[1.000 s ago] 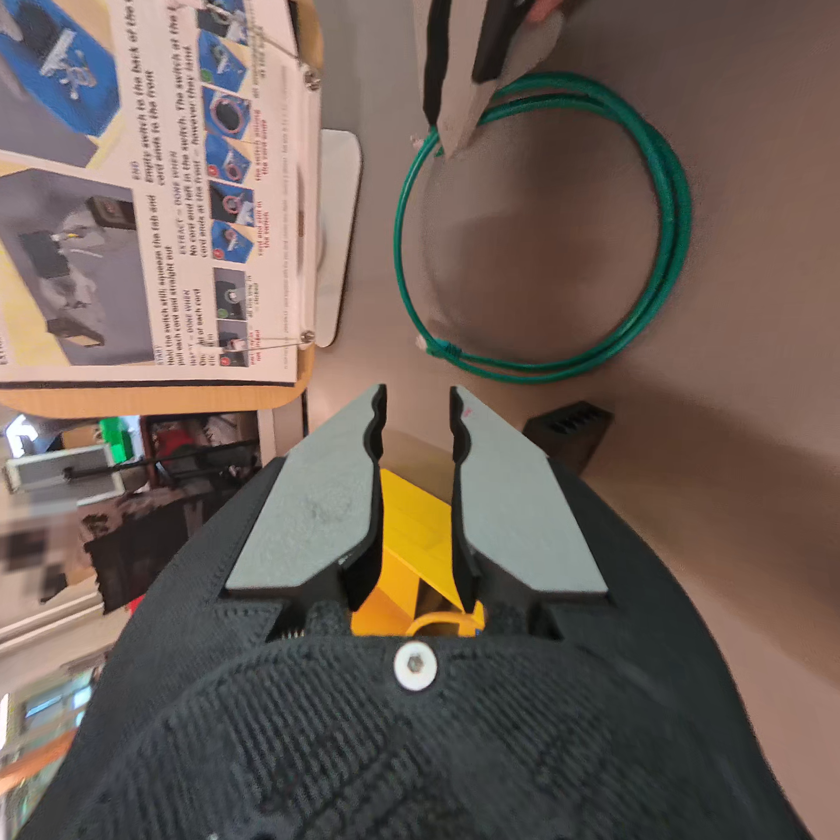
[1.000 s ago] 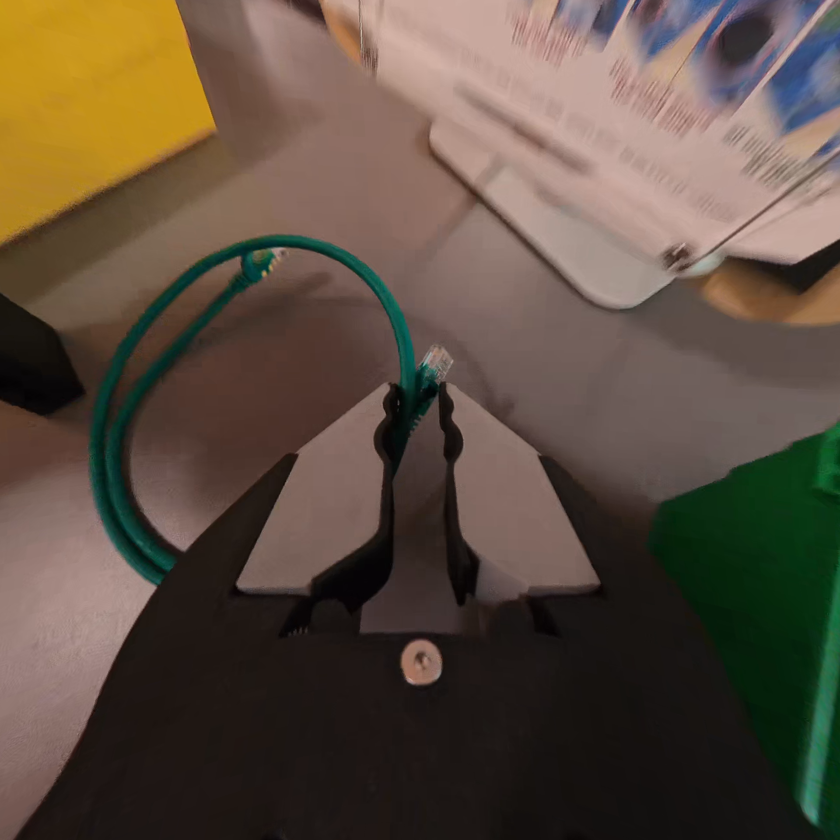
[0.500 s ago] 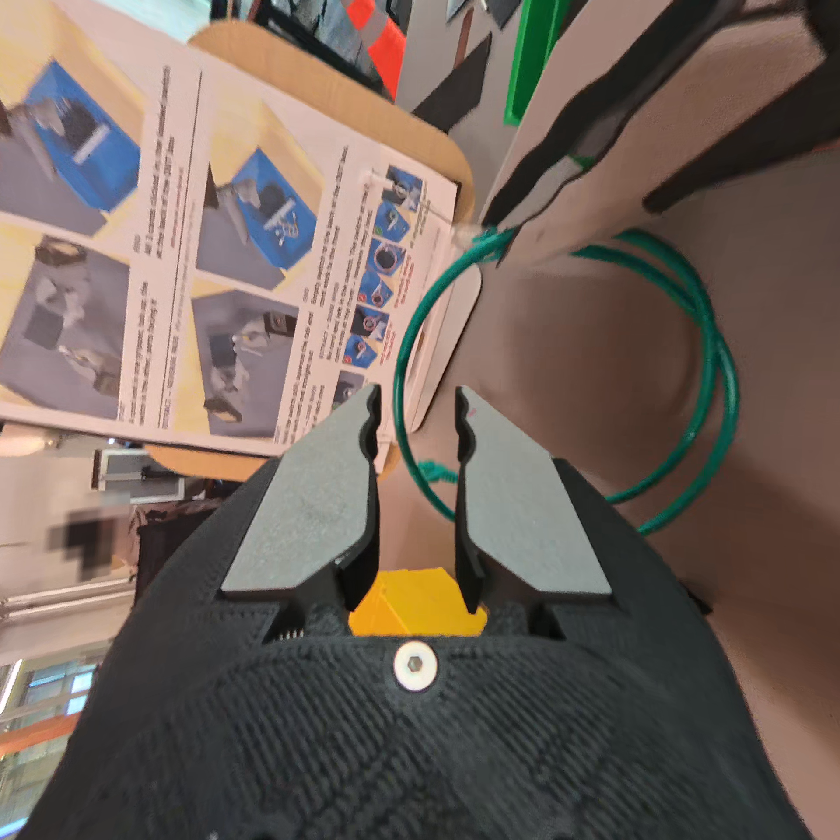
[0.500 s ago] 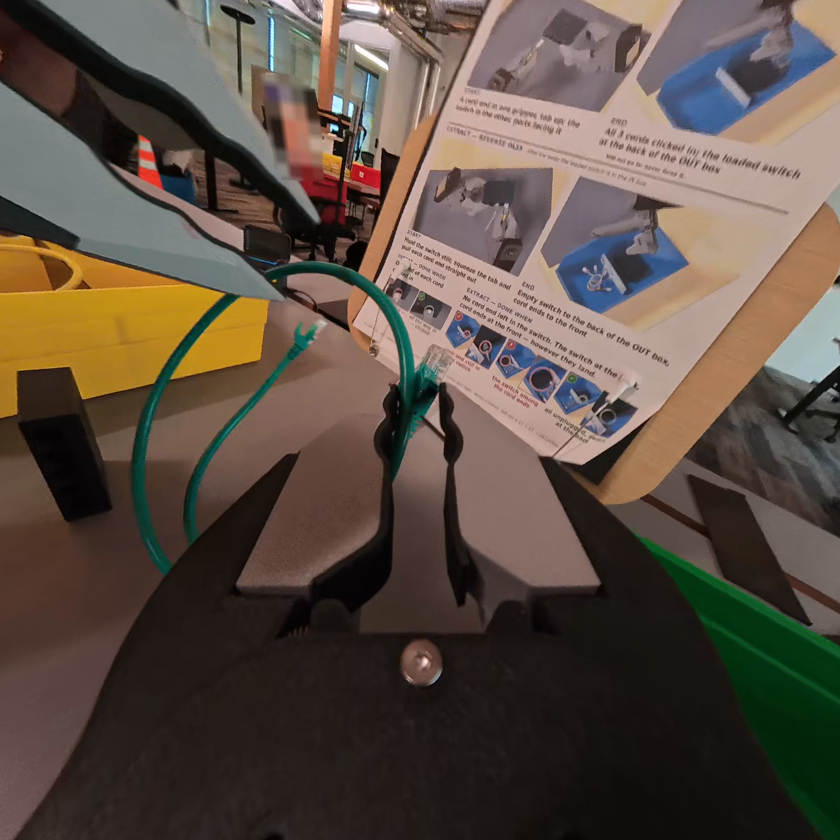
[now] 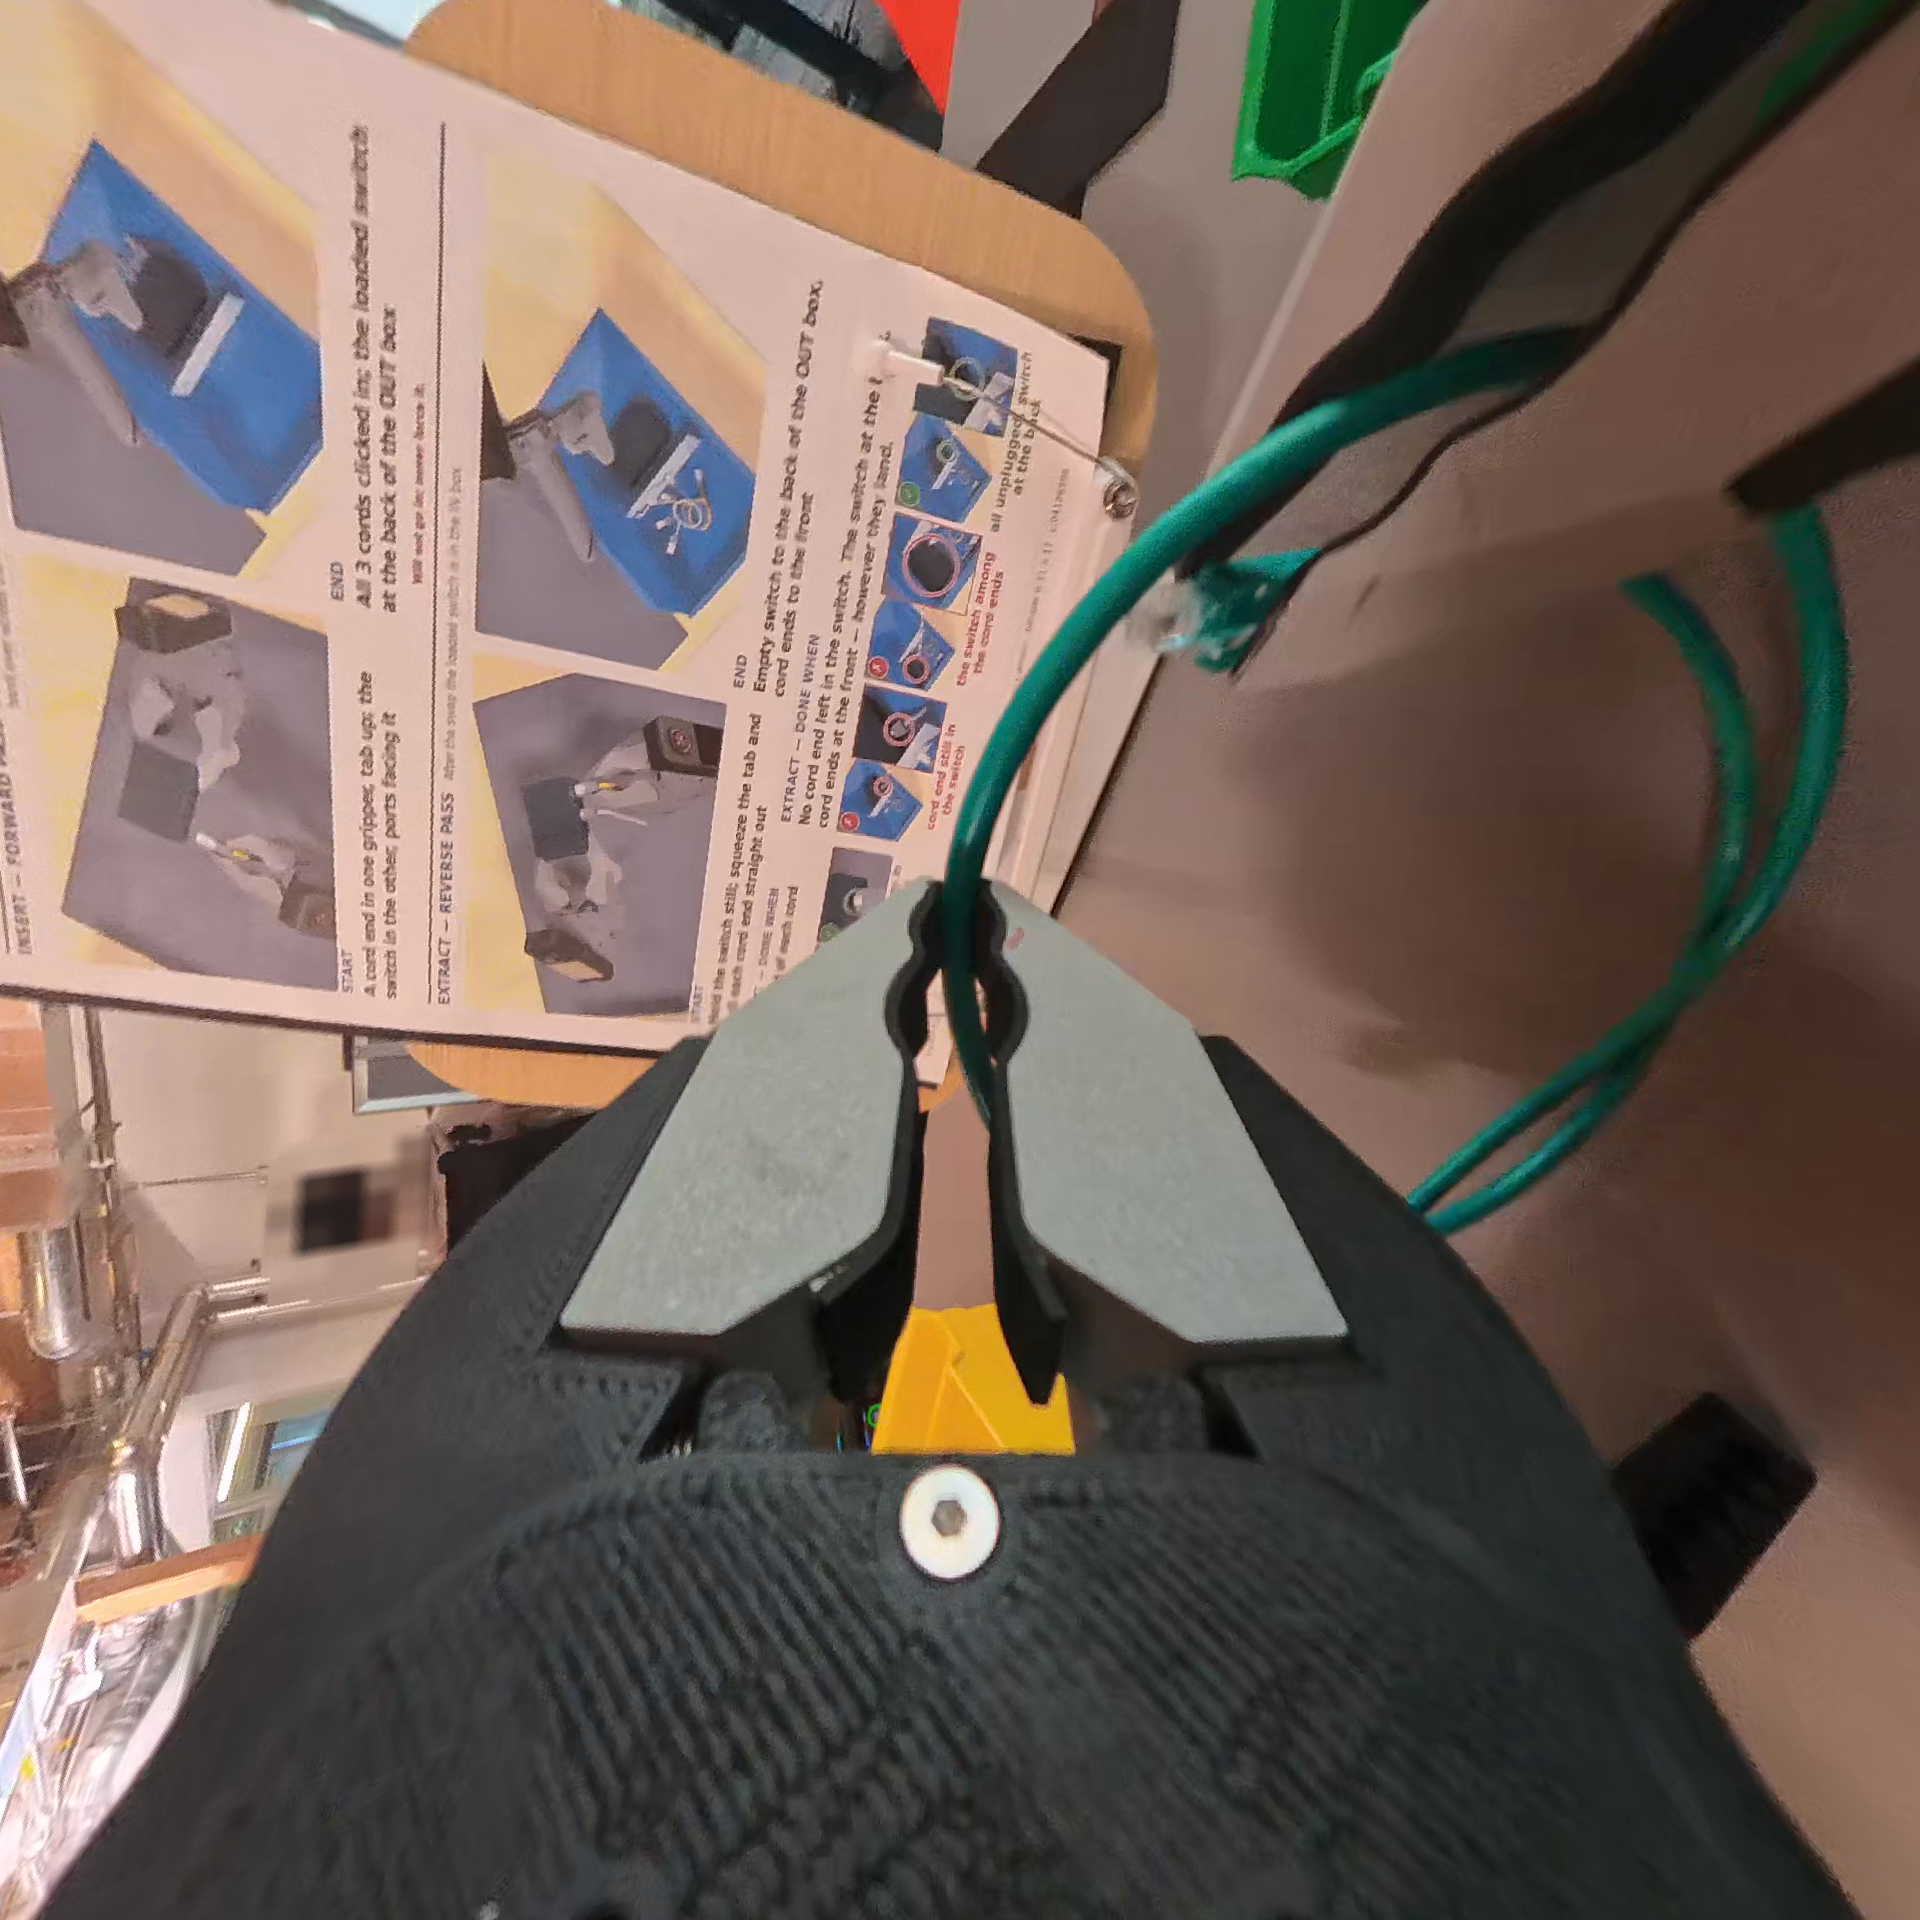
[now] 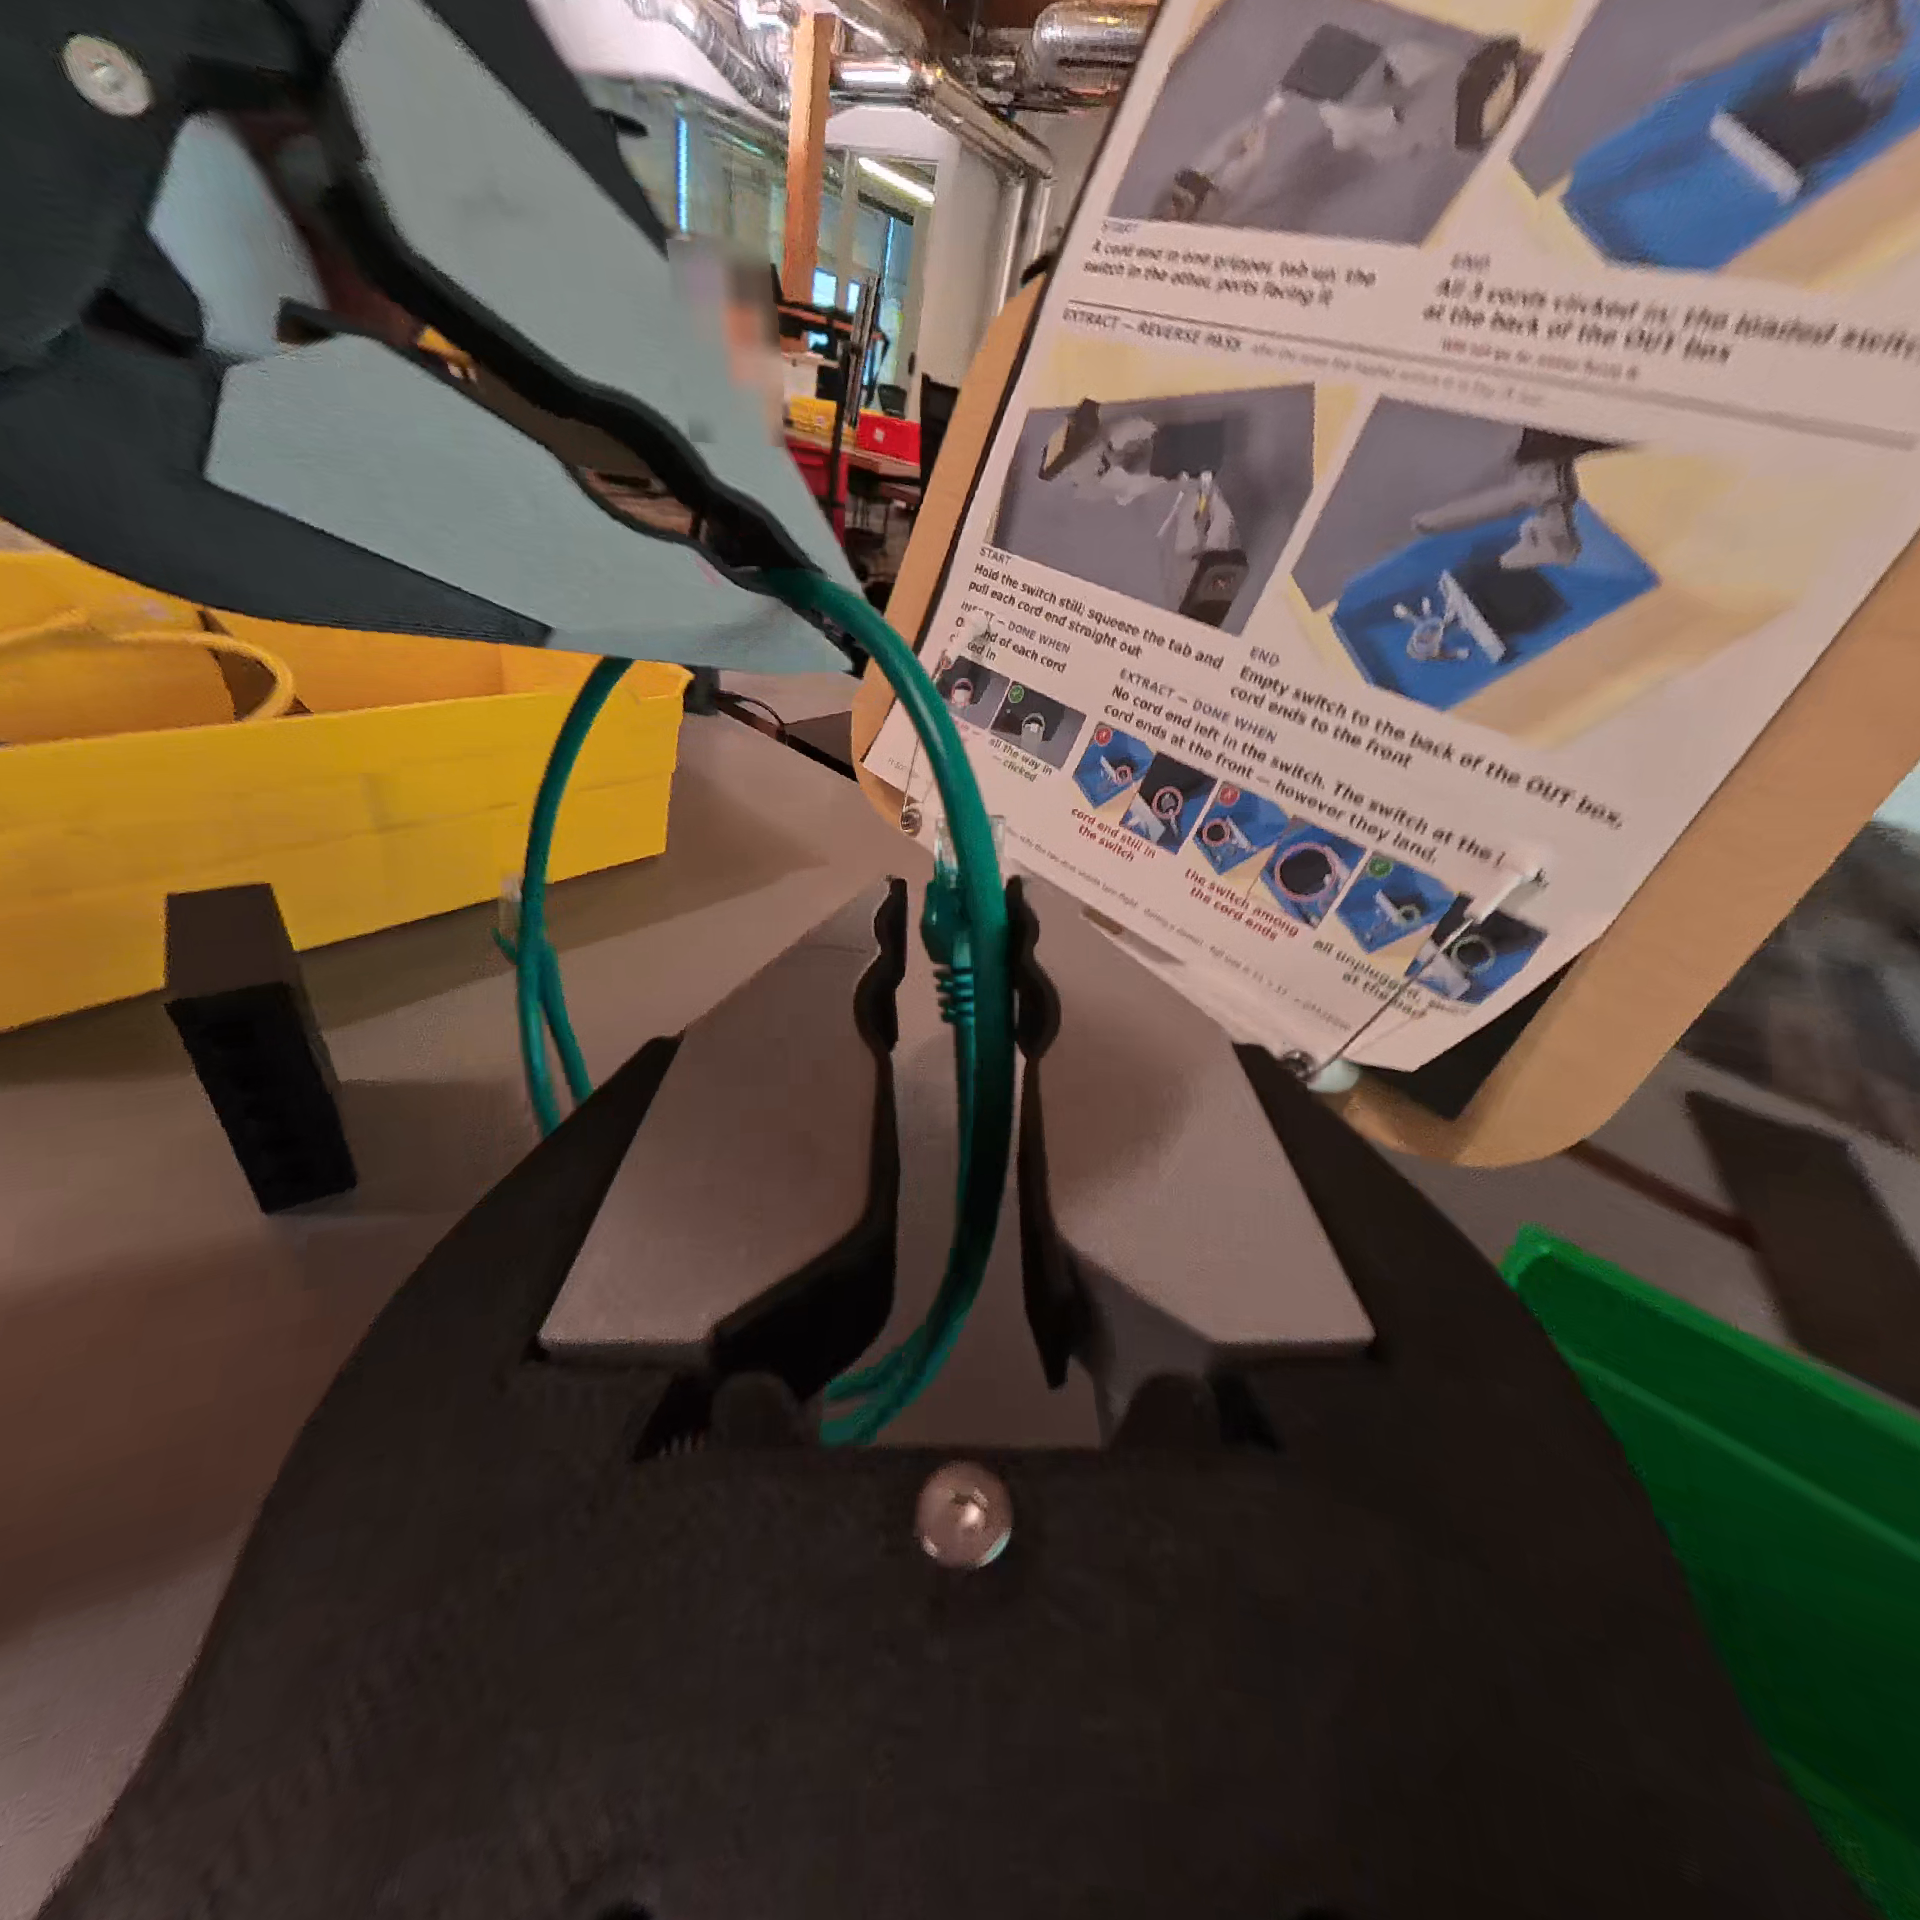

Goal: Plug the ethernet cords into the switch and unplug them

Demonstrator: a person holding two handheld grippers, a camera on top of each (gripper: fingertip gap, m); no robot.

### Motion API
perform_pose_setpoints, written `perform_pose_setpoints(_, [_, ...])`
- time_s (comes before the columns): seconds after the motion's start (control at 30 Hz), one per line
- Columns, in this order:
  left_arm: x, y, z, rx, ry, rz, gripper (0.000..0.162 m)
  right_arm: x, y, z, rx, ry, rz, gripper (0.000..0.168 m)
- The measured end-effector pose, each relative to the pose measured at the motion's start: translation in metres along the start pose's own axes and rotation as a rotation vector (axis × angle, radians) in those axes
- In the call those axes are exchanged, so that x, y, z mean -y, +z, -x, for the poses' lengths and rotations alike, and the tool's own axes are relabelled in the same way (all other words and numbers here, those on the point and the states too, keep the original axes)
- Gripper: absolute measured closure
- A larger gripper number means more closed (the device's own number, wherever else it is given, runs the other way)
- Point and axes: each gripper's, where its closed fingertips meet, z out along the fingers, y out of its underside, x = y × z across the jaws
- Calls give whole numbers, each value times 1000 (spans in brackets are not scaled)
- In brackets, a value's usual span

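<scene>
Jaws on the left gripper (image 5: 961, 914) are now pinched nearly shut on the green cord (image 5: 1039, 707), where half a second ago they stood open with nothing between them. Right gripper (image 6: 951, 914) has eased a bit wider, tips apart, with the plug (image 6: 951, 914) and cord running loosely between them; can't tell if it grips. Switch (image 6: 260, 1049) sits on the table (image 6: 104, 1351), beside the yellow bin (image 6: 343, 769). Instruction board (image 6: 1455, 623) stands behind.

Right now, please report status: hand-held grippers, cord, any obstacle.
Left hand-held gripper shut on green ethernet cord. Right hand-held gripper open around its plug end. Black box-shaped switch on grey table, apart, no cord in. Nothing seen between.
</scene>
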Motion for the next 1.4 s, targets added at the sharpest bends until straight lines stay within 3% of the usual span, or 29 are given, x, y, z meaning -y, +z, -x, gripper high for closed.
perform_pose_setpoints(0.2, [-10, -10, 17, 62, -76, -11, 158, -11, 3, -4, 78, 181, 37, 158])
perform_pose_setpoints(0.43, [-28, -11, -11, -93, -287, 32, 155, -4, 1, -7, 43, 149, 0, 159])
perform_pose_setpoints(0.5, [-22, -17, -20, -154, -258, -17, 146, -3, 0, -10, 15, 126, -7, 159])
perform_pose_setpoints(0.67, [-7, -42, -42, -379, -272, -111, 146, 5, -6, -18, -50, 79, -49, 158])
perform_pose_setpoints(0.9, [11, -64, -1, -353, -431, -278, 151, 38, -22, 4, 54, 21, -224, 158])
perform_pose_setpoints(1.03, [27, -85, 17, -428, -545, -411, 151, 36, -21, 2, 60, 25, -212, 158])
perform_pose_setpoints(1.2, [9, -63, 22, -329, -551, -295, 151, 46, -28, 6, 125, 90, -274, 158])
perform_pose_setpoints(1.4, [12, -50, 4, -380, -549, -295, 152, 66, -47, 10, 341, 287, -416, 159])
